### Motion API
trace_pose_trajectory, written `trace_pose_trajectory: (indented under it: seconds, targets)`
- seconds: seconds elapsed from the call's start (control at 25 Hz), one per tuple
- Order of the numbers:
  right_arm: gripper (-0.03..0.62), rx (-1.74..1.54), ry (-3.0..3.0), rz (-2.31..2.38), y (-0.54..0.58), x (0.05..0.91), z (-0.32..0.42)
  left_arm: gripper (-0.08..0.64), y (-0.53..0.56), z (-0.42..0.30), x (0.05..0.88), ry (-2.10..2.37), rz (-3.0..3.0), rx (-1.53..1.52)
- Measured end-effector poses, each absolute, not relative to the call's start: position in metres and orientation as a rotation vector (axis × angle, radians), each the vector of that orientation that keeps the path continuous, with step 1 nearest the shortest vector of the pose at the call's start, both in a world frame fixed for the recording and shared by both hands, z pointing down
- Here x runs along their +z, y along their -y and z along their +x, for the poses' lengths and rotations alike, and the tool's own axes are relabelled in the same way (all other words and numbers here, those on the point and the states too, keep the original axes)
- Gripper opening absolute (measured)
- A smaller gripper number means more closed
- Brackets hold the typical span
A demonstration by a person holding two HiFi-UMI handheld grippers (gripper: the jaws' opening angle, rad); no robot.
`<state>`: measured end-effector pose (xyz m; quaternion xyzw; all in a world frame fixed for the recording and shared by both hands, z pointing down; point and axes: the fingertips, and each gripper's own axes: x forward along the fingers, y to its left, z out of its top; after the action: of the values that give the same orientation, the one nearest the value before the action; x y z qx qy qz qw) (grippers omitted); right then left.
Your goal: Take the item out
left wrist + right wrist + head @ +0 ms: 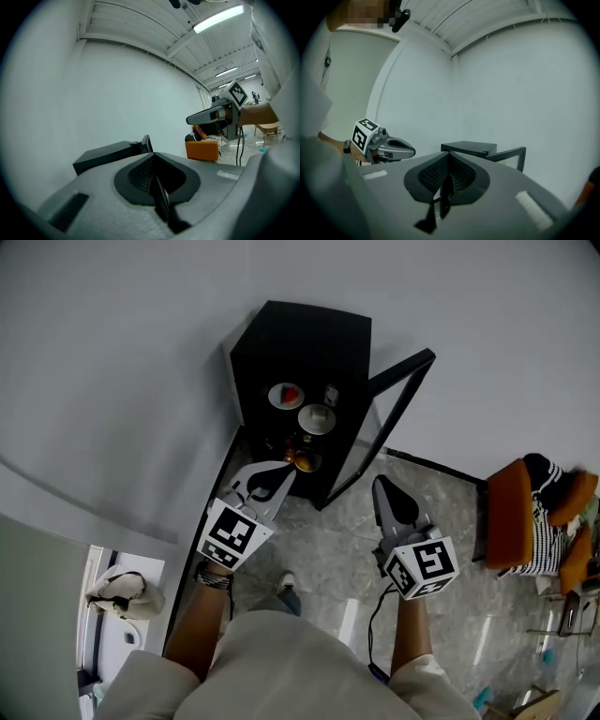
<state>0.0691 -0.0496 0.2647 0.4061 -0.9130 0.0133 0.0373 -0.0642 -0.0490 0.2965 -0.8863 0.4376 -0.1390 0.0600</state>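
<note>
- Cabinet (281, 343), black, against the pale wall; glass door (394, 418) swung open to the right.
- On the shelves inside: white dish (286, 395) with something red in it, white bowl (317, 418) just below and to the right of it, small gold-brown things (302, 461) lowest of all.
- All of these sit in the cabinet, none of them held; cannot tell which one counts as the item.
- Pinched fully together and empty: left claw (284, 472), pointing at the open front of the cabinet.
- Its tip lies near the gold-brown things in the head view; cannot tell whether it touches any.
- Closed tight as well, with nothing gripped: right claw (380, 482), near the lower edge of the open door.
- Held side by side and apart from each other, each with its black-and-white marker cube at the back.
- From the left claw's own camera: top of the cabinet ahead, right claw off to the right.
- From the right claw's own camera: cabinet and open door ahead, left claw off to the left.
- Grey stone floor (450, 615) underfoot.
- Orange chair (511, 512) with a striped cloth (544, 521) on it, far right, well apart from the cabinet.
- Pale bag (122, 594) at lower left.
</note>
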Motion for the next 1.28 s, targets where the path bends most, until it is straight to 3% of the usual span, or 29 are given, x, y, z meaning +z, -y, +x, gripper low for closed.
trace_pose_trajectory:
  seconds: [0.64, 1.28]
  targets:
    - [0.008, 0.140, 2.691, 1.238, 0.140, 0.323, 0.022, 0.031, 0.154, -0.094, 0.366, -1.239, -2.743, -0.634]
    - [0.008, 0.276, 2.597, 1.258, 0.193, 0.408, 0.040, 0.094, 0.239, -0.077, 0.475, -1.091, -2.697, -0.947]
